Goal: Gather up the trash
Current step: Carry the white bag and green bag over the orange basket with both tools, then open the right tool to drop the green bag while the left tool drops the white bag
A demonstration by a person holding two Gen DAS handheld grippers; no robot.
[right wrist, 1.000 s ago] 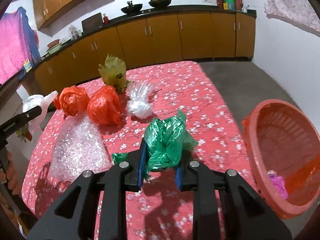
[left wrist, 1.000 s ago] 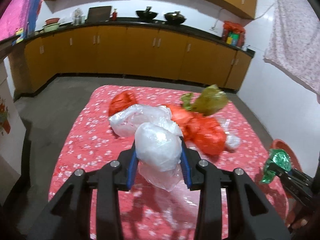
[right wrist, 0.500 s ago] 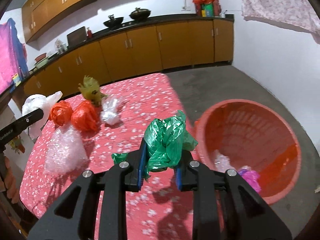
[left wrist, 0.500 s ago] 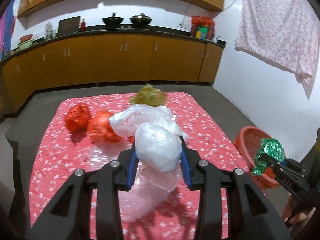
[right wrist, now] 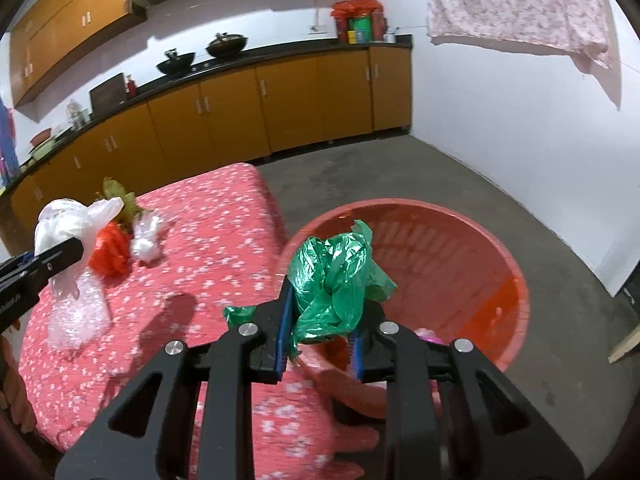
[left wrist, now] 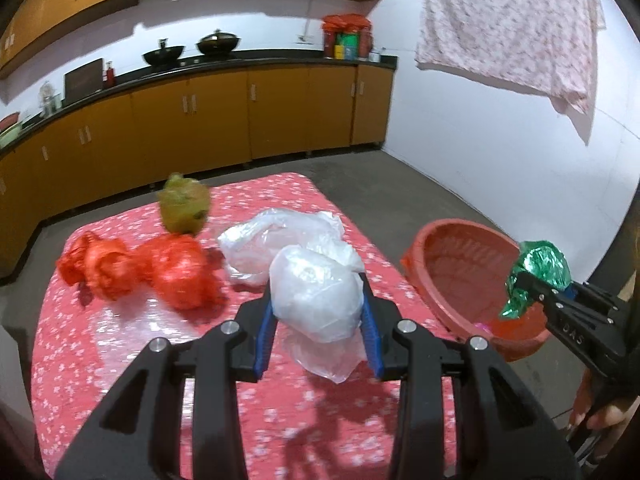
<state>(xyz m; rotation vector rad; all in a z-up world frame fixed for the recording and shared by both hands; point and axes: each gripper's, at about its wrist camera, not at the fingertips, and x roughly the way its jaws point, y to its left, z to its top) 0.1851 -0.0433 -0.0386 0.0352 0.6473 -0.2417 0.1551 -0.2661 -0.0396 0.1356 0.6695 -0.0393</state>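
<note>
Bags lie on the left of the red table [left wrist: 132, 368]: two red bags [left wrist: 140, 270] and a yellow-green bag [left wrist: 184, 208]. The left claw [left wrist: 318, 316] squeezes a white bag [left wrist: 316, 296] above the table. On the right, the right claw [right wrist: 320, 320] squeezes a green bag [right wrist: 332, 276] over the red basket [right wrist: 460, 248].

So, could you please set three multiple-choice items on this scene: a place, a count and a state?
1. The red basket stands:
A on the table
B on the floor beside the table
C on the counter

2. Orange-red bags lying on the table:
A two
B four
C none

3. The right tongs are:
A open and empty
B shut on the green bag
C shut on a white bag

Answers:
1 B, it sits on grey floor past the table's edge.
2 A, two crumpled orange-red bags lie side by side.
3 B, the green bag is pinched between their blue pads.
</note>
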